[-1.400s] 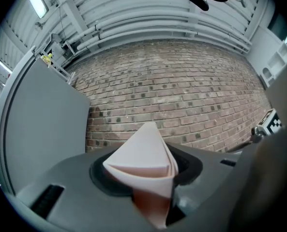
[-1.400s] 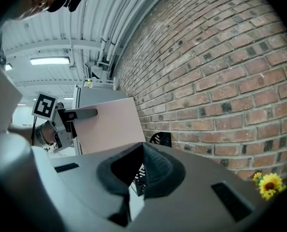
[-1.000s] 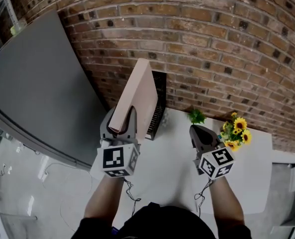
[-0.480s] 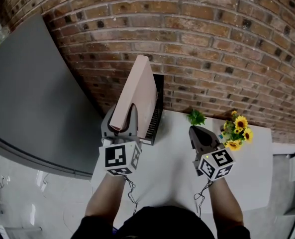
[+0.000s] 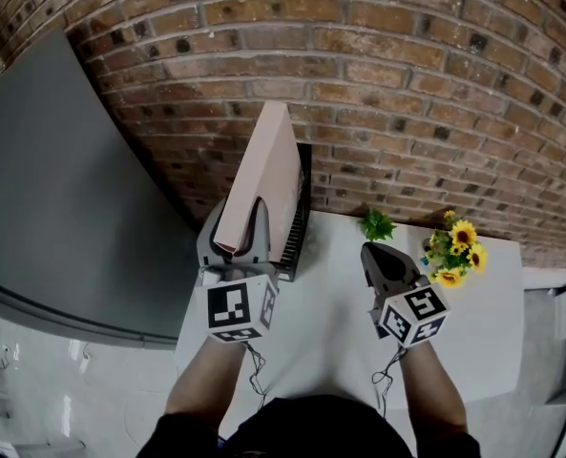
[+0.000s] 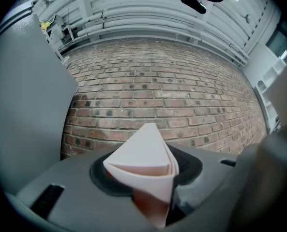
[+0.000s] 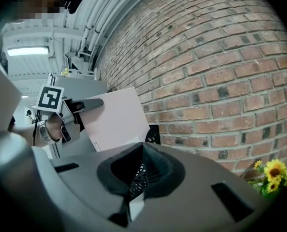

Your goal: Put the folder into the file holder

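Note:
A pale pink folder (image 5: pixel 263 179) stands on edge, held upright by my left gripper (image 5: pixel 235 241), whose jaws are shut on its near lower corner. The left gripper view shows the folder's folded corner (image 6: pixel 145 163) wedged between the jaws. The folder leans over the black mesh file holder (image 5: pixel 300 219), which stands against the brick wall at the table's back left; its lower edge is hidden behind the holder's side. My right gripper (image 5: pixel 386 263) hovers over the white table (image 5: pixel 330 322), shut and empty. From the right gripper view the folder (image 7: pixel 115 117) and the holder (image 7: pixel 153 133) appear ahead.
A bunch of sunflowers (image 5: pixel 454 252) and a small green plant (image 5: pixel 378 223) stand at the back right by the brick wall (image 5: pixel 407 84). A large grey panel (image 5: pixel 63 189) rises to the left of the table.
The left gripper and folder have shifted slightly right and toward the wall, over the file holder. The right gripper has barely moved.

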Tool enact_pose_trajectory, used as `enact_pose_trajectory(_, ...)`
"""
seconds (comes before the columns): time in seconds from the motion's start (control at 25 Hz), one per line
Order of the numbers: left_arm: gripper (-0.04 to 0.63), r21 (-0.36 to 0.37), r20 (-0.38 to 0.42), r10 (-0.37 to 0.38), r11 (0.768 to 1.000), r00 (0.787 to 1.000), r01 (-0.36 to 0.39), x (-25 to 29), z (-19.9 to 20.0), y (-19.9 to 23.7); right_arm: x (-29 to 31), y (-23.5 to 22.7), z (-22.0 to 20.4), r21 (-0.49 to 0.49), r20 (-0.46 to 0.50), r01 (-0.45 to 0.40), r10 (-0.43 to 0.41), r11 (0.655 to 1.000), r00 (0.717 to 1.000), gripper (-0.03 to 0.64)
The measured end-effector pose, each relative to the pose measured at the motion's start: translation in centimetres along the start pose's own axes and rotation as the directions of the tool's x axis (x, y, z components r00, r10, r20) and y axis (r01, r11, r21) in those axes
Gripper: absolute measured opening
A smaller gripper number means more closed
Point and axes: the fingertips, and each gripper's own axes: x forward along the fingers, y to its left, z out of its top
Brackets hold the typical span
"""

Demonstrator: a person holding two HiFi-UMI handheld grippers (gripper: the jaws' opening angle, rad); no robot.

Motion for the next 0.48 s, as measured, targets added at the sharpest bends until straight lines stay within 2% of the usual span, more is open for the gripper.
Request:
enact_pose_trajectory(0.12, 0.175, -0.026, -0.014, 0.014, 1.000, 1.000, -0.014, 0.3, 0.0, 0.0, 0.2, -0.3, -0.2, 0.005, 0.000, 0.005, -0.005, 1.000, 1.000, 0.003)
enact_pose_trajectory(0.28, 0.175, 0.012, -0.048, 0.029, 1.000, 0.998, -0.028, 0.7, -1.6, -0.1, 0.1, -0.5, -0.2, 0.007, -0.002, 0.006, -0.006, 1.000, 1.000, 0.003)
enact_pose_trajectory(0.48, 0.175, -0.002, -0.074, 0.024, 1.000, 0.997, -0.024, 1.1, -3.2, -0.4, 0.0, -0.9, -0.2, 0.010, -0.004, 0.012, -0.012, 1.000, 1.000, 0.003)
